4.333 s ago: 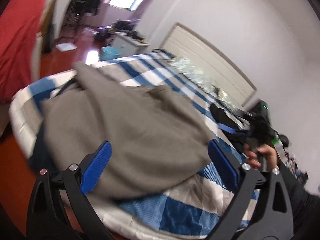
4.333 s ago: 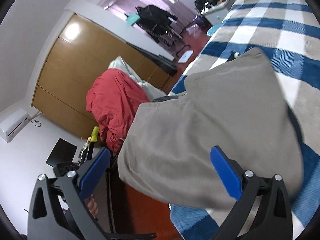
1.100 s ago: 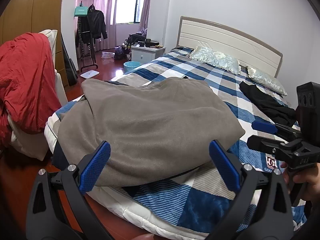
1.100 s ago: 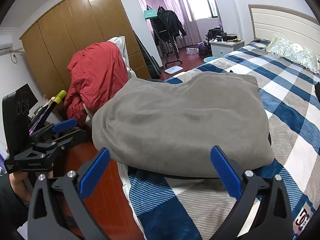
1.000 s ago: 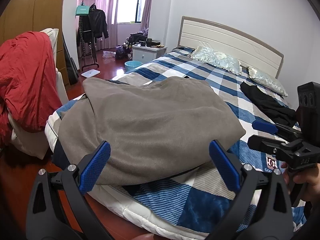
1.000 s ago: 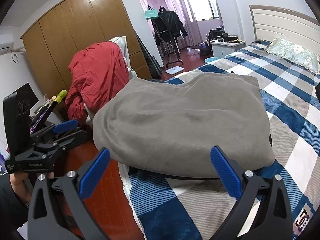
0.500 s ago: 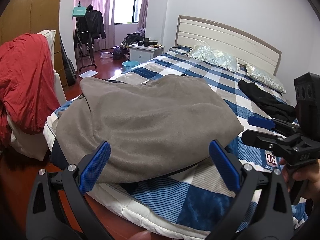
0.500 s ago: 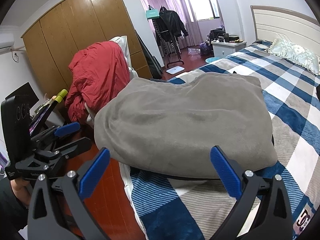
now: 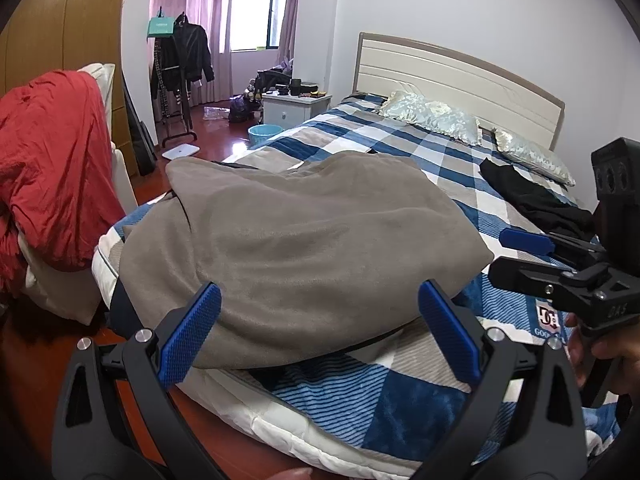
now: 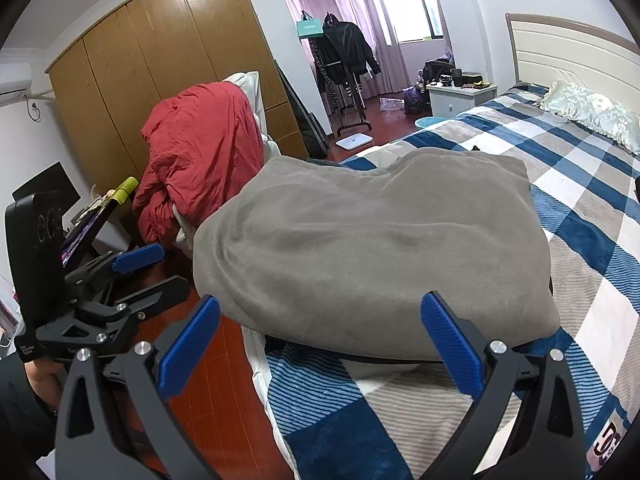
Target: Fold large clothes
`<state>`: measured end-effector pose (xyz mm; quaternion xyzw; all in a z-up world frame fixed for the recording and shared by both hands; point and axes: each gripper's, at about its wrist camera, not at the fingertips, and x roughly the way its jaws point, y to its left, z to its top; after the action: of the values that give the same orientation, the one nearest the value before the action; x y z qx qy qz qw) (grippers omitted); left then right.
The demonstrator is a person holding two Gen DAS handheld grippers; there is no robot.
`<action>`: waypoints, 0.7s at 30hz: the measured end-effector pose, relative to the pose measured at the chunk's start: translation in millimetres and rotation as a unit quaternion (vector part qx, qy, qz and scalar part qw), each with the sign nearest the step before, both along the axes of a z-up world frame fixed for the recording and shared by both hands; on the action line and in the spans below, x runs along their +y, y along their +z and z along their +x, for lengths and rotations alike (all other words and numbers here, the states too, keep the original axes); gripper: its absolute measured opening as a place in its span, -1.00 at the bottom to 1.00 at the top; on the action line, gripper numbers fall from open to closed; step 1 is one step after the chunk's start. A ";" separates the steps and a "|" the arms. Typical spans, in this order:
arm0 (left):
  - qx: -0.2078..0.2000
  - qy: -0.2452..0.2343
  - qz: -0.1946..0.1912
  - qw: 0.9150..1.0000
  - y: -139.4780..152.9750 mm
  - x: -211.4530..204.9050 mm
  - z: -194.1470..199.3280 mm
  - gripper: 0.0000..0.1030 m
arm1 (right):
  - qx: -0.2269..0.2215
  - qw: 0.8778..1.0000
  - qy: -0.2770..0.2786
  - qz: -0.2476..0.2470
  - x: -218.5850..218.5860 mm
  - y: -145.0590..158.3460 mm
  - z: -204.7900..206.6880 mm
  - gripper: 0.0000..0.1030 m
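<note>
Bedroom, plaid bed (image 9: 400, 404), grey garment (image 9: 304, 248) folded at its foot, left gripper (image 9: 318, 332) and right gripper (image 10: 320, 340) both spread wide, holding nothing

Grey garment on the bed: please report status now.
Both tongs, left and right, open, empty. Grey garment lies folded on bed. Nothing in the way.
</note>
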<state>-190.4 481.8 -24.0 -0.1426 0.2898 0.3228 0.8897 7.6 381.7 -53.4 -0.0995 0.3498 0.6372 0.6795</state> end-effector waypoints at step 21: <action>-0.018 0.011 -0.025 0.999 -2.2 -1.3 -2.8 0.87 | 0.011 1.000 0.000 0.005 1.0 -4.5 -0.2 0.91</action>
<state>-193.2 480.5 -26.2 -0.1734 0.2802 0.3230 0.8872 7.4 382.7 -57.8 -0.0893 0.3546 0.6400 0.6757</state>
